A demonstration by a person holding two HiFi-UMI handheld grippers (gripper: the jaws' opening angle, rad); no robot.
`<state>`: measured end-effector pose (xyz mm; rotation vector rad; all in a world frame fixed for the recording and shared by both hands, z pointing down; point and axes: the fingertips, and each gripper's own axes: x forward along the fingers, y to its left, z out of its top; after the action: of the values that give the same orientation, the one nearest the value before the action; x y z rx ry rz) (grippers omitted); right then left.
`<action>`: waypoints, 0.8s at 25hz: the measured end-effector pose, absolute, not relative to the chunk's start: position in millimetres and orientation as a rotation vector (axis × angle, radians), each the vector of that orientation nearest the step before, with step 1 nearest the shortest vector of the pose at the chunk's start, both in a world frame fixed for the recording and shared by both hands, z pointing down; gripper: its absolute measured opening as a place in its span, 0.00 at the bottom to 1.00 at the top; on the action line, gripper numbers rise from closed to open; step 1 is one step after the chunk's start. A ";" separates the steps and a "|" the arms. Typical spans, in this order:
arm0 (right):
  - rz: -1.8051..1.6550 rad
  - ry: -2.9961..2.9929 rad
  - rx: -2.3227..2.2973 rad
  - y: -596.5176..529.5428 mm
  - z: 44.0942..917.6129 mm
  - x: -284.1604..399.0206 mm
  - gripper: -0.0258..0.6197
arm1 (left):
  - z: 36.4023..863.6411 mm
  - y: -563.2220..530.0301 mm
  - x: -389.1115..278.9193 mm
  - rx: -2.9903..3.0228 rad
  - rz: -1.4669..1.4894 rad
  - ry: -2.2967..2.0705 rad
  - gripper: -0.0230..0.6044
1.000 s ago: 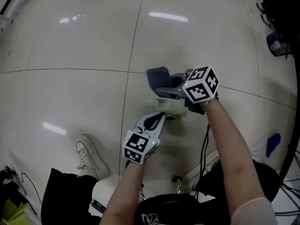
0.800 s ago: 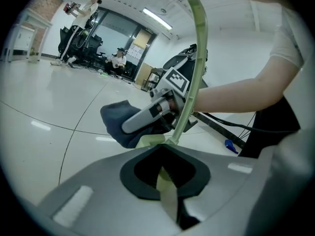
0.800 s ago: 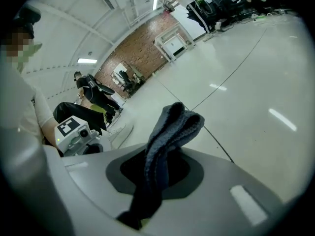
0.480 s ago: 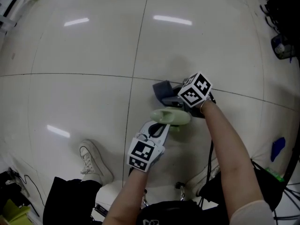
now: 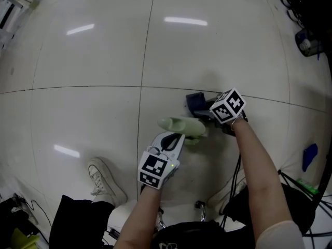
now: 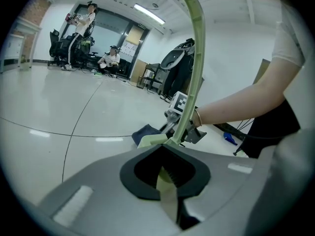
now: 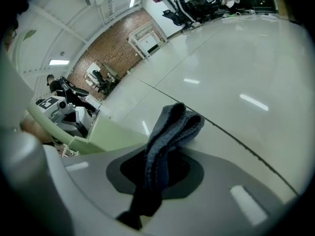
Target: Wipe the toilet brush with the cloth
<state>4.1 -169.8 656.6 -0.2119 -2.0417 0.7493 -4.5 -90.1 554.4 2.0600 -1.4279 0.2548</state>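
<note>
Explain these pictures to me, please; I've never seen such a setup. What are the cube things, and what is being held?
There is no robot here. A person holds a two-jaw gripper in each hand, and the patterned cubes are parts of those grippers. The head view looks down from the person's head at a white tiled floor. The other two pictures come from cameras riding on each gripper, looking along its jaws. The left gripper is shut on the pale green toilet brush. The right gripper is shut on a dark blue cloth, close to the brush. A white shoe stands on the floor.
</note>
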 end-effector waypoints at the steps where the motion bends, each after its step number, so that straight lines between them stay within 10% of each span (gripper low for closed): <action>1: 0.777 -2.047 -0.186 -171.3 657.6 9.3 0.13 | 554.8 -90.3 -4.7 2.060 0.256 -1.429 0.05; 14: 0.824 -2.494 0.636 -191.9 534.8 69.9 0.13 | 551.9 -86.3 -10.1 2.080 0.231 -1.396 0.05; 20: 0.257 -2.975 0.719 -141.2 389.1 66.2 0.13 | 504.5 -81.8 -50.9 2.118 0.054 -1.530 0.05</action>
<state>66.2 -141.2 389.1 0.7186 -2.9754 0.2566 -50.9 -81.8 504.5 2.1176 -1.5298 0.0542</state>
